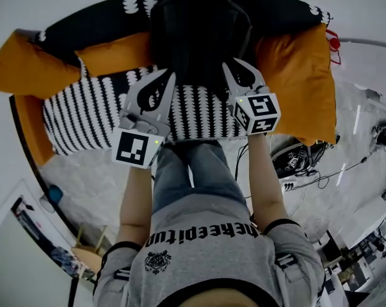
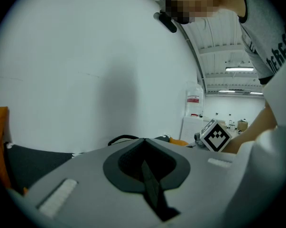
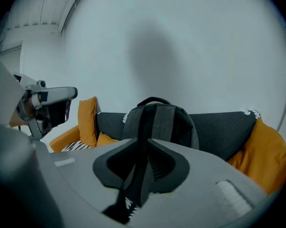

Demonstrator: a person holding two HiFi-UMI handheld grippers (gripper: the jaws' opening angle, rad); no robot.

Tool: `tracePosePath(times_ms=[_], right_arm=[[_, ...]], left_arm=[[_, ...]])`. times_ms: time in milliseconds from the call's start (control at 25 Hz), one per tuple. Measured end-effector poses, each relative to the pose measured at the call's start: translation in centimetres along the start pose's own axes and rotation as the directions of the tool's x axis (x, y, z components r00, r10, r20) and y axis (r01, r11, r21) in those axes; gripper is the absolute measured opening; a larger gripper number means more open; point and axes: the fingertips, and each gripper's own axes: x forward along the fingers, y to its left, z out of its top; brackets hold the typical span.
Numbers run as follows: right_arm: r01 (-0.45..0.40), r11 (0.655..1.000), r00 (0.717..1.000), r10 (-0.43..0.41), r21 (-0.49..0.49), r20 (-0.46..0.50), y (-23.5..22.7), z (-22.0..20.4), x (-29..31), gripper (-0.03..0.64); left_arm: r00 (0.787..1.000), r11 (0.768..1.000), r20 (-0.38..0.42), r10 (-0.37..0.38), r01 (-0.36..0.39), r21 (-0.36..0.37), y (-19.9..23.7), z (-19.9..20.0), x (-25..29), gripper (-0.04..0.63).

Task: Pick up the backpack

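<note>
Head view, backpack: the dark backpack stands upright on the sofa, against its dark backrest and between the orange cushions.
Head view, seat: a black-and-white patterned throw covers the seat in front of the backpack.
Head view, left gripper: the left gripper hangs over the throw, just beside the backpack's lower left corner, with its jaws together.
Head view, right gripper: the right gripper hangs at the backpack's lower right edge with its jaws a little apart. Whether it touches the backpack cannot be told here.
Left gripper view, jaws: they are closed on each other with only a thin dark seam between them and nothing held. They point toward the white wall.
Left gripper view, surroundings: the right gripper's marker cube shows at the right.
Right gripper view, jaws: a narrow gap stands between them, and it is empty.
Right gripper view, backpack: grey, with a top handle loop, it leans on the backrest straight ahead of the jaw tips and apart from them.
Right gripper view, left edge: the left gripper shows there, level with the sofa.
</note>
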Motion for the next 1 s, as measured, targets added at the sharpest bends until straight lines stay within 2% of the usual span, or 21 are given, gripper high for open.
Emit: tracePosePath(times_ms=[440, 680, 1000], right_arm=[[0.001, 0.999, 0.997, 0.003, 0.044, -0.077, -3.6, -2.9, 4.0, 0.111], [-0.01, 0.999, 0.995, 0.014, 0.049, -0.095, -5.0, -3.8, 6.2, 0.158], [-0.037, 0.998, 0.99, 0.043, 0.042, -0.133, -5.1, -4.9, 8.9, 0.189]], left_arm=[[0.999, 0.999, -0.036, 0.034, -0.034, -0.007, 0.9, -1.9, 0.4, 0.014], [0.997, 0.999, -0.061, 0.046, -0.046, -0.01, 1.3, -3.2, 1.1, 0.014], [0.995, 0.998, -0.076, 0.062, -0.063, -0.016, 2.2, -4.1, 1.0, 0.014]])
